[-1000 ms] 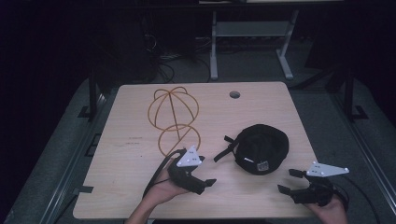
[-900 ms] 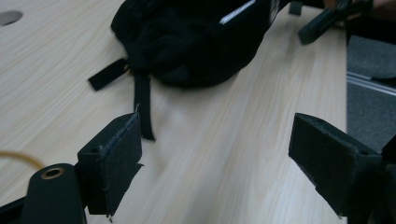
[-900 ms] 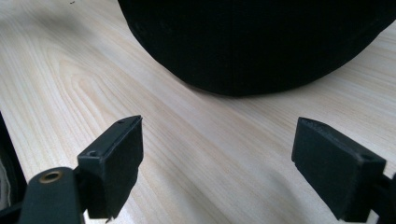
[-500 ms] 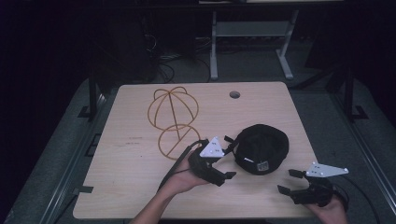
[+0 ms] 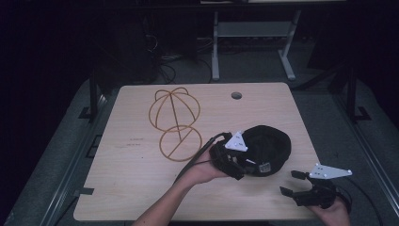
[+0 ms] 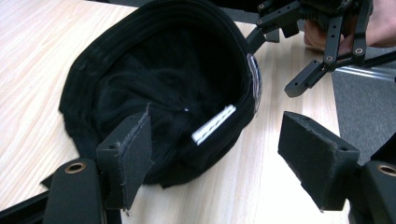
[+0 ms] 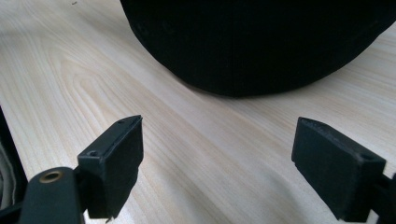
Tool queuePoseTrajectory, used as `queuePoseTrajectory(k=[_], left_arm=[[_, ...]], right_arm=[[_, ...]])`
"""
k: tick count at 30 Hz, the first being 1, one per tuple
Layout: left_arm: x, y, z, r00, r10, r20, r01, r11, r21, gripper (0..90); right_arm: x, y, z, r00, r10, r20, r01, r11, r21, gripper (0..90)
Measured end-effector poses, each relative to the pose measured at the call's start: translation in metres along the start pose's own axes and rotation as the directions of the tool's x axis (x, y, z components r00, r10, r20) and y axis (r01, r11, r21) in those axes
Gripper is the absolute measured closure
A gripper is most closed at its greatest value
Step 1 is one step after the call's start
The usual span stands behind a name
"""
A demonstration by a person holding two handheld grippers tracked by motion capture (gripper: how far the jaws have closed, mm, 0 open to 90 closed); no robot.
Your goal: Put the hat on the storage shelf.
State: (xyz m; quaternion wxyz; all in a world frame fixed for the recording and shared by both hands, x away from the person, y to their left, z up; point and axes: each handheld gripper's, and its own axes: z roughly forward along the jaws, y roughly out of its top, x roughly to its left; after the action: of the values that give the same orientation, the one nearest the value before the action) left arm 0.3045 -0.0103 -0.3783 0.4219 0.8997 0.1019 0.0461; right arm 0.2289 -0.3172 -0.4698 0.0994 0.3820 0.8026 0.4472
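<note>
Now | cap (image 6: 163, 84) rim between left gripper (image 6: 219, 154) fingers | unpinched

Black tools (image 5: 235, 162), grey triangular plates (image 5: 330, 171)

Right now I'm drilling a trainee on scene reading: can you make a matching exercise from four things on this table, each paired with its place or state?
Things:
1. black fabric cap
2. gold wire hat frame
3. left gripper
4. right gripper

Places or states:
A. open, near the table's front right corner
B. lying inside up
C. jaws astride the cap's rim, not pressing
D. on the wood left of the cap

Pairs: 1-B, 2-D, 3-C, 4-A
</note>
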Motion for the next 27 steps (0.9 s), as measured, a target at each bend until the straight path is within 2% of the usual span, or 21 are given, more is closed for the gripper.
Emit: queuePoseTrajectory(k=[1, 6, 9, 10, 12, 14, 15, 17, 21, 24, 27], left_arm=[[0.0, 0.003, 0.005, 0.9999, 0.016, 0.006, -0.016, 0.9998, 0.012, 28.0], [0.002, 0.004, 0.015, 0.9998, 0.014, 0.015, -0.015, 0.9991, 0.04, 31.8], [0.003, 0.003, 0.019, 0.9992, 0.021, 0.035, -0.023, 0.9984, 0.052, 35.3], [0.004, 0.003, 0.02, 0.9988, 0.028, 0.041, -0.03, 0.998, 0.055, 39.8], [0.006, 0.002, 0.024, 0.9982, 0.024, 0.054, -0.028, 0.9968, 0.075, 40.7], [0.007, 0.001, 0.026, 0.9981, 0.02, 0.059, -0.025, 0.9963, 0.083, 41.2], [0.008, 0.001, 0.031, 0.9977, 0.003, 0.068, -0.011, 0.9941, 0.108, 41.3], [0.009, 0.0, 0.034, 0.9971, -0.013, 0.075, 0.003, 0.9918, 0.128, 41.8], [0.009, 0.001, 0.038, 0.9958, -0.04, 0.083, 0.029, 0.9908, 0.132, 44.4], [0.008, 0.001, 0.042, 0.9957, -0.018, 0.091, 0.005, 0.9895, 0.145, 50.7], [0.005, 0.001, 0.044, 0.9947, 0.002, 0.103, -0.017, 0.9894, 0.144, 63.1]], right_arm=[[0.0, 0.0, -0.001, 1.0, 0.004, 0.0, -0.004, 1.0, -0.003, 16.2], [-0.001, -0.001, -0.001, 1.0, 0.003, -0.001, -0.003, 1.0, -0.004, 16.2], [-0.002, -0.001, -0.001, 1.0, 0.001, -0.001, -0.001, 1.0, -0.006, 16.2], [-0.001, -0.001, -0.001, 1.0, 0.0, -0.004, 0.0, 1.0, -0.003, 16.2], [0.0, -0.001, 0.0, 1.0, -0.007, -0.006, 0.007, 1.0, 0.0, 16.2], [0.0, -0.001, 0.0, 0.9999, -0.008, -0.008, 0.008, 1.0, 0.003, 16.2], [0.001, 0.0, 0.001, 0.9999, -0.015, -0.007, 0.015, 0.9999, 0.005, 16.3], [0.001, 0.0, 0.001, 0.9998, -0.015, -0.012, 0.015, 0.9999, 0.007, 16.9], [0.001, 0.001, 0.001, 0.9998, -0.018, -0.008, 0.018, 0.9998, -0.004, 17.3], [0.001, 0.0, -0.001, 0.9998, -0.015, -0.009, 0.015, 0.9997, -0.018, 17.4], [0.0, -0.001, -0.002, 0.9998, -0.02, -0.008, 0.02, 0.9992, -0.034, 17.5]])
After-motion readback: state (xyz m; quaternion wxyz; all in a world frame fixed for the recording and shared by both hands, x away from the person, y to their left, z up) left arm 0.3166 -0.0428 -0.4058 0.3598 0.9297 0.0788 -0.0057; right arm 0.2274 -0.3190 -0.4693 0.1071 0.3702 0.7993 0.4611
